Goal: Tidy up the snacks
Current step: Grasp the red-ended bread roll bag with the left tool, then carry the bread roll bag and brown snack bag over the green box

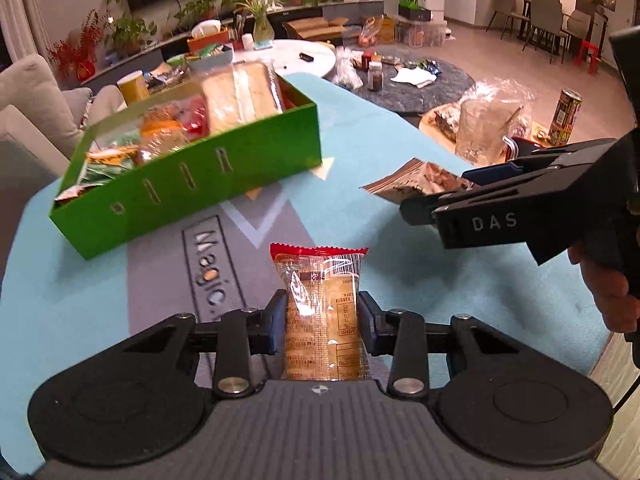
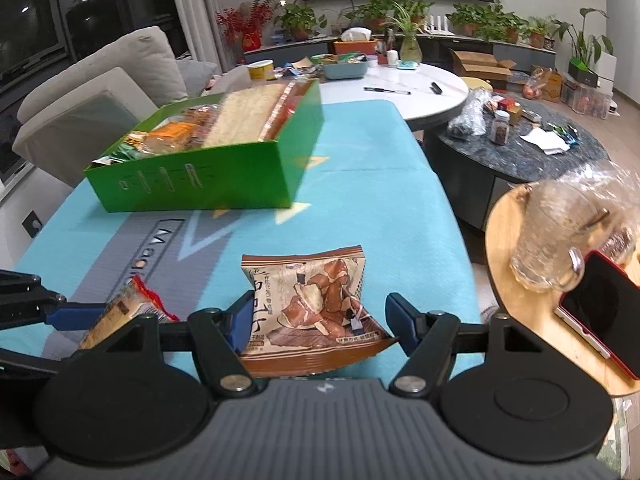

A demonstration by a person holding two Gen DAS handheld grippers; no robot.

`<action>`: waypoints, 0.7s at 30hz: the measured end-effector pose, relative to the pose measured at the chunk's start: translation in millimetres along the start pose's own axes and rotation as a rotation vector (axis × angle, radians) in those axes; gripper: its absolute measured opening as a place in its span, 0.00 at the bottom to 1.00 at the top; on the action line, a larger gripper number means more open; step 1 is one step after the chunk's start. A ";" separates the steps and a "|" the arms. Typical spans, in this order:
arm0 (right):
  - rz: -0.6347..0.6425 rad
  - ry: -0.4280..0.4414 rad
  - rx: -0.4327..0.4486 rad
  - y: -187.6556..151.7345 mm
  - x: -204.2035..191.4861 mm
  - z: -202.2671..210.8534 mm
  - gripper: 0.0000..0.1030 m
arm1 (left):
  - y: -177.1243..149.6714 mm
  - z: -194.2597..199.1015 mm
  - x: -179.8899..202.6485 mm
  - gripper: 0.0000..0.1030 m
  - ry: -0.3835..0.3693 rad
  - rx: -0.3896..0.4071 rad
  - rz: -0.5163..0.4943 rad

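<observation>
A green box (image 1: 192, 196) (image 2: 192, 176) full of wrapped snacks stands on the blue mat, ahead and to the left of both grippers. My left gripper (image 1: 322, 316) is shut on a clear snack pack with a red top edge (image 1: 320, 288), held above the mat; it also shows at the left of the right wrist view (image 2: 124, 312). My right gripper (image 2: 320, 320) is shut on a brown snack packet (image 2: 316, 308), which sticks out ahead of its fingers (image 1: 412, 188) in the left wrist view. The right gripper (image 1: 432, 196) is right of the left one.
A round wooden side table (image 2: 532, 344) with a glass jug (image 2: 556, 236) and a red phone (image 2: 600, 308) stands right of the mat. A white round table (image 2: 412, 92) and a dark round table (image 2: 520, 156) with clutter lie beyond. A sofa (image 2: 100, 92) is at the left.
</observation>
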State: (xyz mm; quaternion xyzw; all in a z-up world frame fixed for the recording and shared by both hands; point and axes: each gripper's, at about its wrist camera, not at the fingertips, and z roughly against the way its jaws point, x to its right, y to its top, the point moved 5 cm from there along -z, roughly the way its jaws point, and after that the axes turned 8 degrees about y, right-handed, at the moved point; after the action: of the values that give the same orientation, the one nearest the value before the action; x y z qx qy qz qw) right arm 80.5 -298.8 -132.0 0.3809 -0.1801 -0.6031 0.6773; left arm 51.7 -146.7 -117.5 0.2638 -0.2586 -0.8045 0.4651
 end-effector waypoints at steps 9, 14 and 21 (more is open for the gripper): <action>0.048 0.042 0.012 16.8 -37.9 -5.3 0.82 | 1.2 3.2 -41.1 0.33 0.021 0.028 0.059; 0.060 0.072 0.017 28.4 -58.2 -12.8 0.82 | 6.7 4.3 -69.1 0.33 0.054 0.053 0.069; 0.054 0.102 0.031 46.4 -83.2 -24.1 0.82 | 20.4 6.4 -112.4 0.33 0.095 0.096 0.116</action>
State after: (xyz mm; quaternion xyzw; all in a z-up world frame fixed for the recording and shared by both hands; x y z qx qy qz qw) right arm 111.8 -213.0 -95.5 0.4167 -0.1651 -0.5616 0.6955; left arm 108.1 -55.0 -78.7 0.3082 -0.2896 -0.7494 0.5094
